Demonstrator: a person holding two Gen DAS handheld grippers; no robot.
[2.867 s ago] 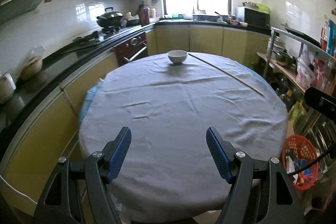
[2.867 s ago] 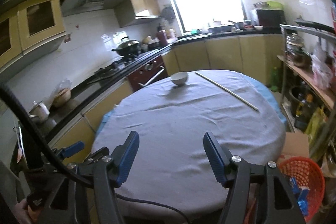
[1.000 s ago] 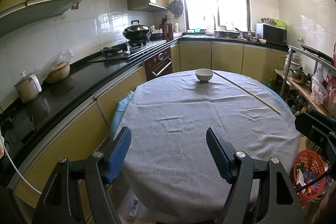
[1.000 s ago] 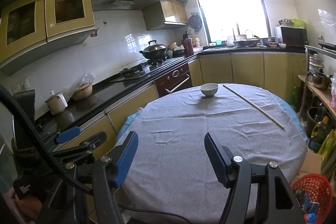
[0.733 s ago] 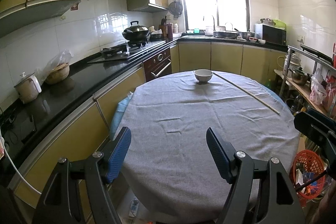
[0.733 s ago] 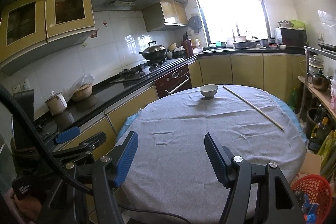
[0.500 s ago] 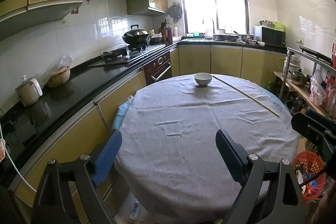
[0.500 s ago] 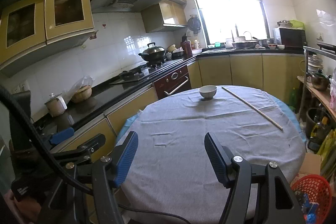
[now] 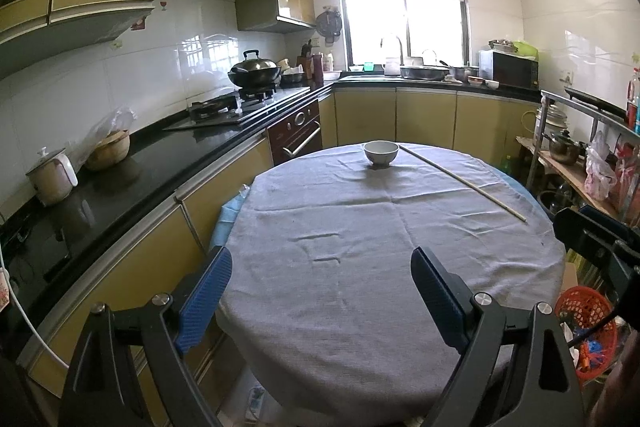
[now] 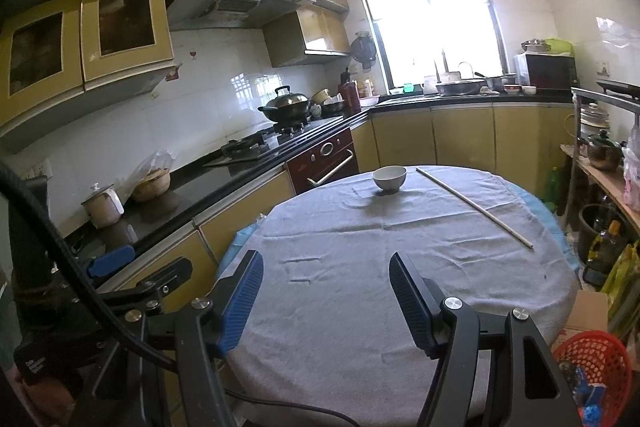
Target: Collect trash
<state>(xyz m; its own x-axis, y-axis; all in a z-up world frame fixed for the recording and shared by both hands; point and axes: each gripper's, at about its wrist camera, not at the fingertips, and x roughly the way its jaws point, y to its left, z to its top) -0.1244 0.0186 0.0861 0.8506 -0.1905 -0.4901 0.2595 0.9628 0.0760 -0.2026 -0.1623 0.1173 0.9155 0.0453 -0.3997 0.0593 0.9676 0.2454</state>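
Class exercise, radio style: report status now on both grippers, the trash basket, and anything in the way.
Left gripper open, empty. Right gripper open, empty. Red basket on floor at table's right, scraps inside. On tablecloth: bowl, long stick; nothing blocking.

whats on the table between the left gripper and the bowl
Nothing but bare grey tablecloth. In the left wrist view the open left gripper looks across wrinkled cloth to the bowl; the long stick lies off to the right.

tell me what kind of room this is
A home kitchen, most likely: a lidded wok sits on a gas stove, a sink tap stands under the window, and a round cloth-covered table holds a bowl.
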